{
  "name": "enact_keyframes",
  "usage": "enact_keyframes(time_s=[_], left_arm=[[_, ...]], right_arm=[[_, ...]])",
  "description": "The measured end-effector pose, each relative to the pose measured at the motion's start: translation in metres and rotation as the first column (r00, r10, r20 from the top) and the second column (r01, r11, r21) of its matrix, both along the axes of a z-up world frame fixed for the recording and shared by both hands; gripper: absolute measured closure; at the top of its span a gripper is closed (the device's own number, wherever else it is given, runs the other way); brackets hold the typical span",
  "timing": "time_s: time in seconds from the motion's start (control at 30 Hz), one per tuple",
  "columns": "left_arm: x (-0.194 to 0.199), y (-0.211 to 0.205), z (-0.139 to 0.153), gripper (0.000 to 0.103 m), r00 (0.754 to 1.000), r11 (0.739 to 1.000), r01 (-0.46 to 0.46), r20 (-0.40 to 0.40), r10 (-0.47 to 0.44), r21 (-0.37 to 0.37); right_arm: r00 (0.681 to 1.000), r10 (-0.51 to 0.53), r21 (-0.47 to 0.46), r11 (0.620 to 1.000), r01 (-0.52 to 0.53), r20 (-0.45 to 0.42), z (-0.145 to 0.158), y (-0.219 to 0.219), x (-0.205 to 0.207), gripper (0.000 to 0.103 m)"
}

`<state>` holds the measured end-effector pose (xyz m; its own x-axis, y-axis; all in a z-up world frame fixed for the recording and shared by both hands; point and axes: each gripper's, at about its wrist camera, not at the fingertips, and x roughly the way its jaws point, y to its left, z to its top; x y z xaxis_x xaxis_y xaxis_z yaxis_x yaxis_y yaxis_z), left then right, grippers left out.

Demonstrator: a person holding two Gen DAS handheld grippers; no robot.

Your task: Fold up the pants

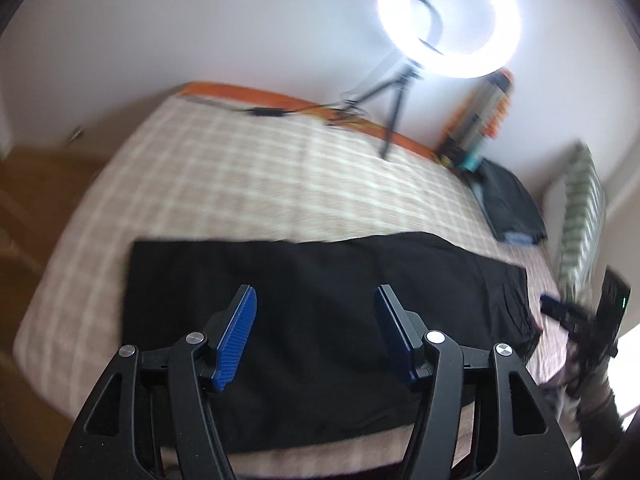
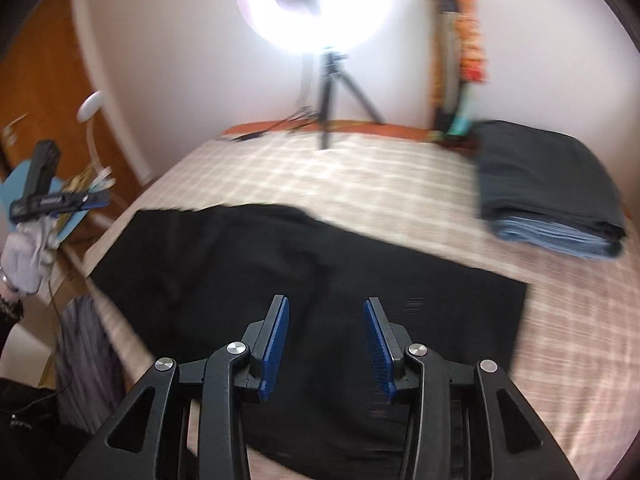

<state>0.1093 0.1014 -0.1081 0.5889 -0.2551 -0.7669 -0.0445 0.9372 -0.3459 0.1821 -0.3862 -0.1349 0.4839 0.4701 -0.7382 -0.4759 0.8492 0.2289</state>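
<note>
**Black pants laid flat on bed; both grippers held above, unloaded**

The black pants (image 1: 320, 320) are spread flat as 1 long dark band across the near part of the checked bedspread (image 1: 240, 184). In the left wrist view the band runs from the left side of the bed to the right edge, where the fabric is bunched into wrinkles. In the right wrist view the same pants (image 2: 248, 280) run diagonally from the left bed edge to a straight-cut end at the right.

The left gripper (image 1: 316, 336) is held above the pants with its 2 blue-padded fingers spread wide; nothing is held between them. The right gripper (image 2: 326, 348) is likewise positioned over the pants with its fingers apart and nothing gripped.

A lit ring light (image 2: 316, 4) on a tripod (image 2: 332, 96) stands at the far edge of the bed, against the wall. A stack of folded clothes (image 2: 548, 188), dark on top and blue below, rests on the bedspread at the right, well apart from the pants. Both views are motion-blurred.
</note>
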Motion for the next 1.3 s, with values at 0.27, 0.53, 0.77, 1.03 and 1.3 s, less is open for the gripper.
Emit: enact_keyframes(time_s=[0.27, 0.53, 0.77, 1.03, 1.3], left_arm=[[-0.047, 0.061, -0.031, 0.042, 0.976, 0.964, -0.204, -0.108, 0.188, -0.172], [-0.089, 0.104, -0.063, 0.041, 0.927, 0.898, -0.362, -0.198, 0.318, -0.251], [-0.110, 0.095, -0.091, 0.041, 0.905, 0.837, -0.414, -0.263, 0.335, -0.358], [-0.107, 0.072, -0.111, 0.041, 0.886, 0.793, -0.457, -0.292, 0.362, -0.404], [-0.089, 0.069, -0.115, 0.041, 0.888, 0.800, -0.457, -0.259, 0.381, -0.389]], right_arm=[[0.986, 0.164, 0.003, 0.986, -0.164, -0.032, -0.013, 0.072, -0.020, 0.059], [0.956, 0.284, 0.007, 0.959, -0.284, -0.077, -0.032, 0.125, -0.039, 0.058], [0.943, 0.319, 0.005, 0.947, -0.320, -0.090, -0.039, 0.153, -0.047, 0.058], [0.944, 0.319, 0.004, 0.948, -0.320, -0.083, -0.032, 0.154, -0.052, 0.058], [0.952, 0.294, 0.013, 0.956, -0.294, -0.084, -0.024, 0.149, -0.051, 0.058]])
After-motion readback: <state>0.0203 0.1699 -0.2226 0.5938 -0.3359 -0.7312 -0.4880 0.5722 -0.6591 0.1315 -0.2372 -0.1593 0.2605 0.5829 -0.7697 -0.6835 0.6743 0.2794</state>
